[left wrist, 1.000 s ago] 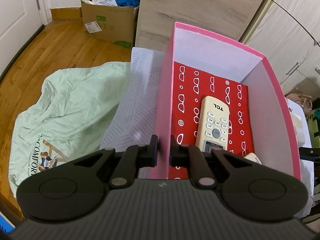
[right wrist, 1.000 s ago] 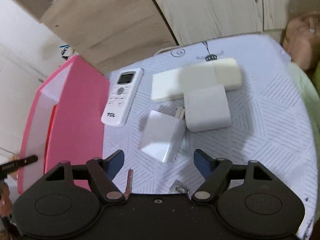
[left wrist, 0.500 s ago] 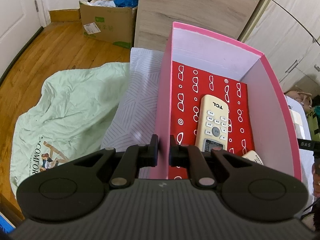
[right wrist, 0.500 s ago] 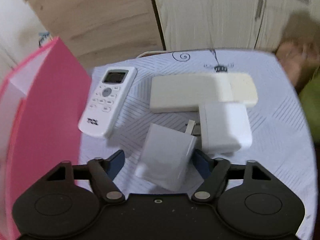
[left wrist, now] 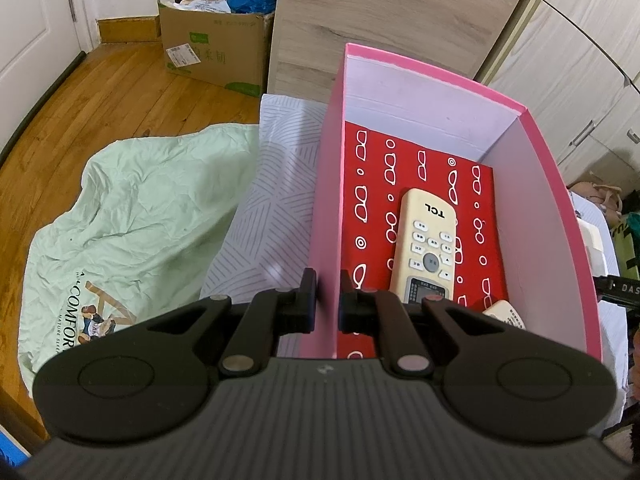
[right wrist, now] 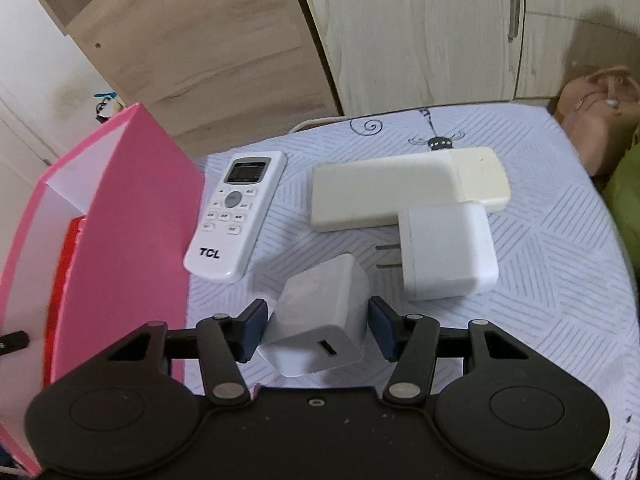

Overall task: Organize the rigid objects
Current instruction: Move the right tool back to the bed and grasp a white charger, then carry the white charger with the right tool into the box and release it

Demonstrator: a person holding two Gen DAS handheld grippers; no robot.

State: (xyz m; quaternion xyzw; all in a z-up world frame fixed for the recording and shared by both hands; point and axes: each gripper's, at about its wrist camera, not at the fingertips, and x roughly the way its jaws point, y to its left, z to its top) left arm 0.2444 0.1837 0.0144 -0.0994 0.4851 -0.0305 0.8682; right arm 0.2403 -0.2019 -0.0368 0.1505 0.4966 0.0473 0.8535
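Closing right claw (right wrist: 316, 330) moved over white charger (right wrist: 320, 320); pads w/ slight gaps.

The left tool (left wrist: 324, 300) hides most of a second remote (left wrist: 505, 314).

"TCL" stands in dark letters on the cream remote (left wrist: 426, 246) lying on the red patterned floor of the pink box (left wrist: 560, 216), and again on the lower end of the white remote (right wrist: 236, 216) that lies on the striped cloth just beside the box's outer wall. The green sheet (left wrist: 132, 216) on the floor carries the partly hidden word "COMFOR" with a smaller line beneath too small to read. The cardboard carton (left wrist: 216, 52) shows green print and a white shipping label, both illegible.
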